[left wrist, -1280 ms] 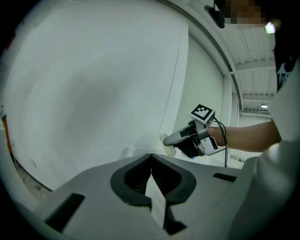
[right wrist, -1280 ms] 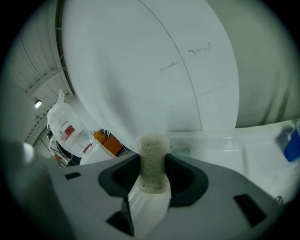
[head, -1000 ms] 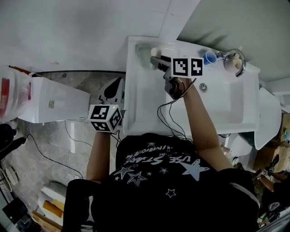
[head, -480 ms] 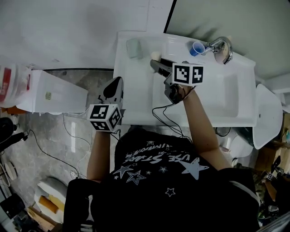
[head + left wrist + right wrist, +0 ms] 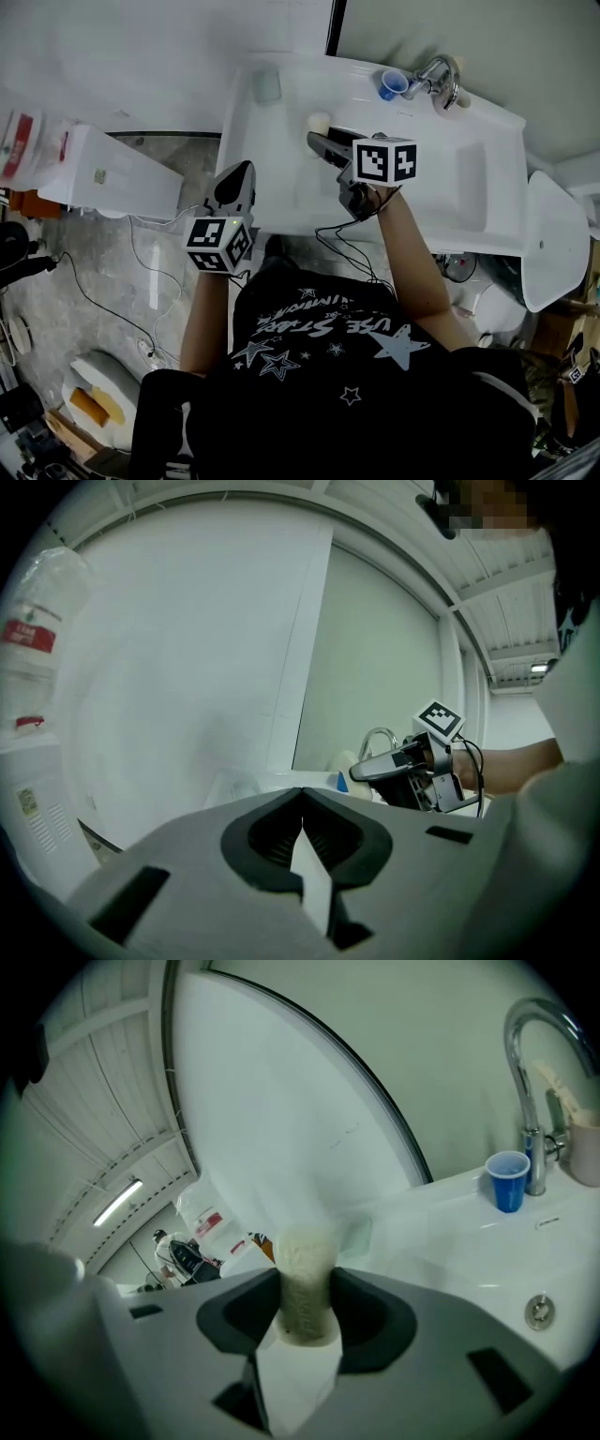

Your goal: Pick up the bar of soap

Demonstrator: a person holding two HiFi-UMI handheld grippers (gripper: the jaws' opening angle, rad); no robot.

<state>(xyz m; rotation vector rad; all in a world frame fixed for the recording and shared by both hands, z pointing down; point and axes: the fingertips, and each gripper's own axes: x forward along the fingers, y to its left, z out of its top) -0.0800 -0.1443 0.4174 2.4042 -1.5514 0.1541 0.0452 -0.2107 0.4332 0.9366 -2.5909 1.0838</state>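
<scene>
- Right gripper (image 5: 307, 1290) had its jaws partly open and clamped on the bar of soap (image 5: 302, 1246), which stood upright between the pads.
- The soap was over the far-left ledge of the sink (image 5: 450, 178), probably lifted clear; the head view was too small to confirm.
- Left gripper (image 5: 301, 803) was closed and empty, near-left of the sink.
- To do the lift well: steady squeeze, straight up. The soap likely slips.

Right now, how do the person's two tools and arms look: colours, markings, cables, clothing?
The left tool and the right tool are light grey, dark inside at the tips. Each carries a white cube printed with black square markers. Thin black cables hang from the right tool. The person wears a black short-sleeved T-shirt with white stars and lettering.
</scene>
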